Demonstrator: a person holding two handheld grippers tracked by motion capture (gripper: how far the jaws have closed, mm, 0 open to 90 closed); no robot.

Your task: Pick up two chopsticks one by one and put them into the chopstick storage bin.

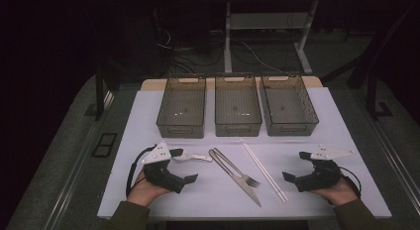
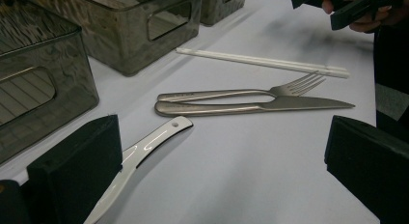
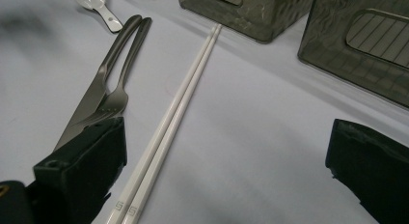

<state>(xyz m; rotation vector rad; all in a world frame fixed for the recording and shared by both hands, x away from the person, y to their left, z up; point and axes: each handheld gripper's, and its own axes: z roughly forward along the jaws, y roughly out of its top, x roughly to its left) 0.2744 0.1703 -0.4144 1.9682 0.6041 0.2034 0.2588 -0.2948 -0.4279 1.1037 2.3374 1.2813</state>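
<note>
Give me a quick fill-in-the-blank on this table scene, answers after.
1. Behind the cutlery stand ___ bins in a row.
2. The fork lies touching the ___.
3. The white chopsticks lie between the fork and the ___ claw.
4. Both claws are ___, holding nothing.

Answers: three; knife; right; open

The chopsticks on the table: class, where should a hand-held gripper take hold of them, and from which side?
Probably mid-length, from above, jaws across the pair. The chopsticks lie flat, side by side and touching, with bare table on their right; the fork lies close on their left.
</note>
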